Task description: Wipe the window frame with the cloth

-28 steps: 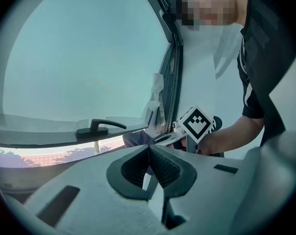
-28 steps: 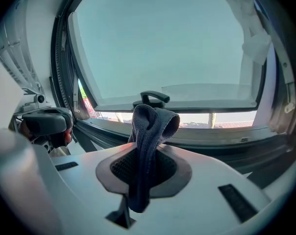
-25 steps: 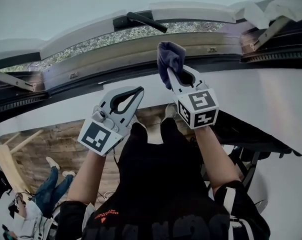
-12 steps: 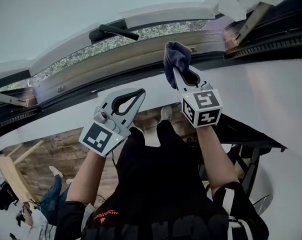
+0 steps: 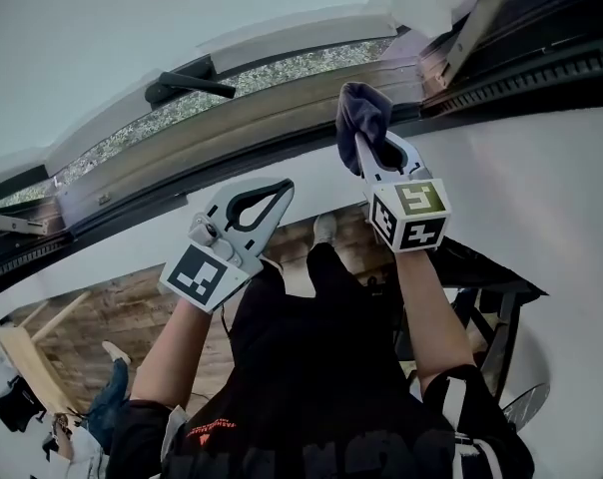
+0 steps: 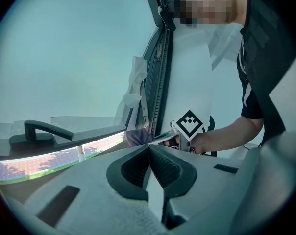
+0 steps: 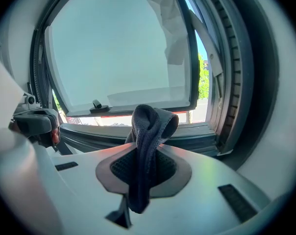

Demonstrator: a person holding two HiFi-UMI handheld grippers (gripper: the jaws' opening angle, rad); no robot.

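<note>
The cloth [image 5: 363,116] [image 7: 149,141] is dark blue and bunched. It is pinched between the jaws of the right gripper [image 5: 361,144] [image 7: 144,153], its folded top standing out past the tips and one end hanging on the near side. In the head view the top of the cloth is at the lower rail of the window frame [image 5: 242,126] [image 7: 202,131]; I cannot tell if it touches. The right forearm [image 5: 426,307] is stretched far, toward the window. Left of it and nearer, the left gripper [image 5: 285,188] [image 6: 149,149] points to the same rail but is apart from it, its jaws pressed together with nothing between them. The left forearm [image 5: 177,352] is bent outward. A black handle [image 5: 187,85] [image 6: 37,131] sits on the sash, far and to the left.
</note>
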